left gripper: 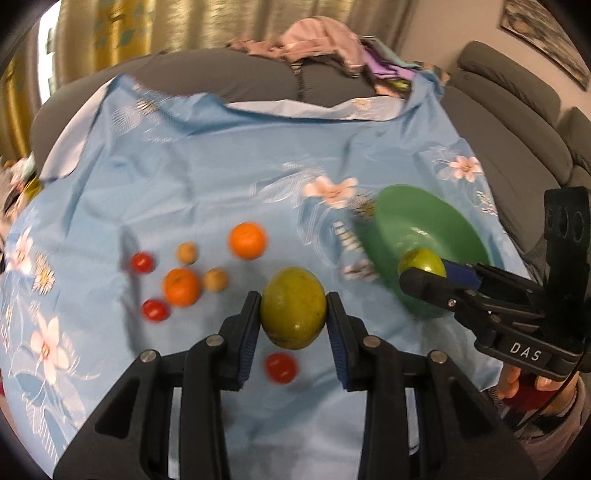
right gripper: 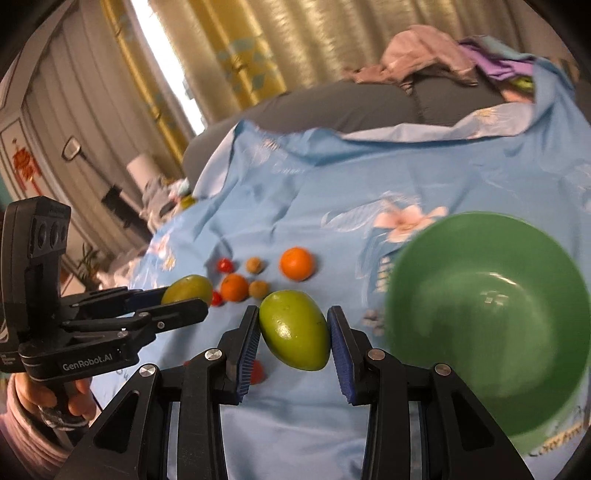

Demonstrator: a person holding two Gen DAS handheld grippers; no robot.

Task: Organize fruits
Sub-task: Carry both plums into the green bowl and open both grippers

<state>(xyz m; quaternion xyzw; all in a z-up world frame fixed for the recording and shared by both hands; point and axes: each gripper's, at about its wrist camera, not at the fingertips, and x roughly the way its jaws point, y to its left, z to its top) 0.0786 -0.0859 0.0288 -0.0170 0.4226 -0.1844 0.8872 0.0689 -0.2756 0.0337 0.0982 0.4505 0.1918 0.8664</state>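
Observation:
My left gripper (left gripper: 293, 308) is shut on a yellow-green mango (left gripper: 293, 308), held above the blue flowered cloth (left gripper: 207, 177). My right gripper (right gripper: 293, 328) is shut on a greener mango (right gripper: 293, 328) and hangs just left of the green bowl (right gripper: 487, 321). In the left wrist view the right gripper (left gripper: 423, 267) and its mango (left gripper: 424, 260) show in front of the bowl (left gripper: 424, 225). In the right wrist view the left gripper (right gripper: 186, 295) with its mango (right gripper: 188, 288) shows at the left. Two oranges (left gripper: 247, 240) (left gripper: 181, 287), three red tomatoes (left gripper: 142, 262) (left gripper: 155, 309) (left gripper: 280, 367) and two small brown fruits (left gripper: 186, 253) (left gripper: 215, 279) lie on the cloth.
The cloth covers a grey sofa (left gripper: 229, 77), with a heap of clothes (left gripper: 321, 40) at its back edge. Curtains (left gripper: 184, 22) hang behind. A person's hand (right gripper: 44, 402) holds the left gripper's handle; fingers (left gripper: 517, 376) show under the right one.

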